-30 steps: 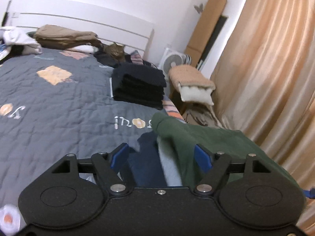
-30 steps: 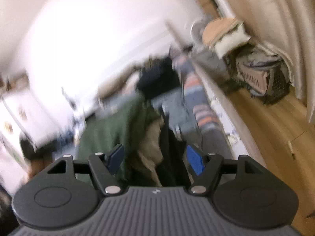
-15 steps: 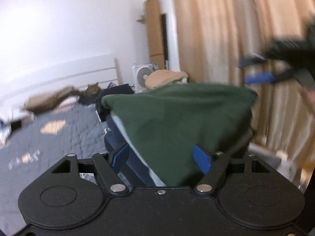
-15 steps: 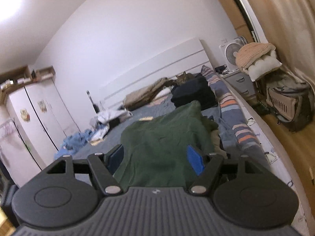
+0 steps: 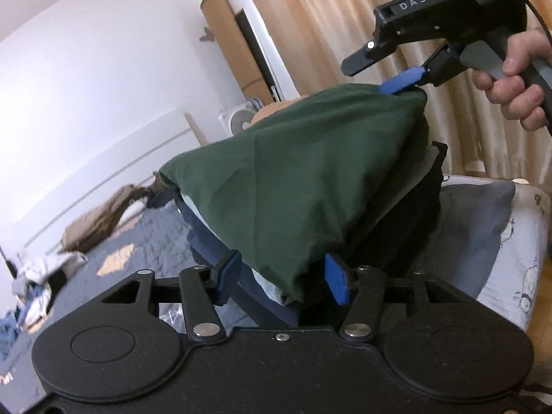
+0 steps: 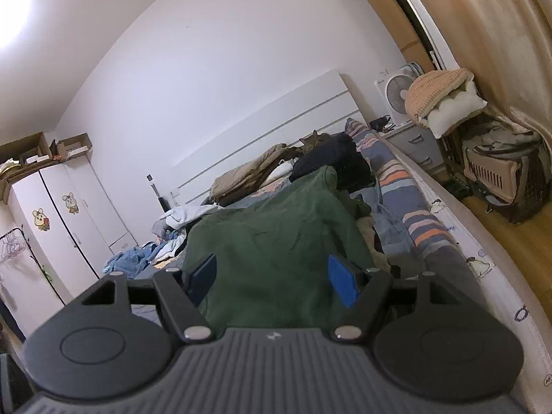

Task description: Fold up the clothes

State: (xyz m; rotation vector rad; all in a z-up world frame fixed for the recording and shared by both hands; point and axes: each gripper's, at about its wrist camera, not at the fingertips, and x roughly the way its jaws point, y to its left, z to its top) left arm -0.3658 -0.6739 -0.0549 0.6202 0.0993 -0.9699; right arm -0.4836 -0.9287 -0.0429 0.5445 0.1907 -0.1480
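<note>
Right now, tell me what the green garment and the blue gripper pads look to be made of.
Green garment: soft woven or knit cloth, likely cotton, matte; it drapes and creases without shine. Blue pads on the left gripper: probably rubber or soft plastic, matte and flat; the exact material is unclear. The right gripper carries the same kind of pad.

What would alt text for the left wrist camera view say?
A dark green garment lies between the open blue-padded fingers of the left gripper, while the right gripper, held in a hand, meets its far corner. Behind are a bed and tan curtains.
</note>
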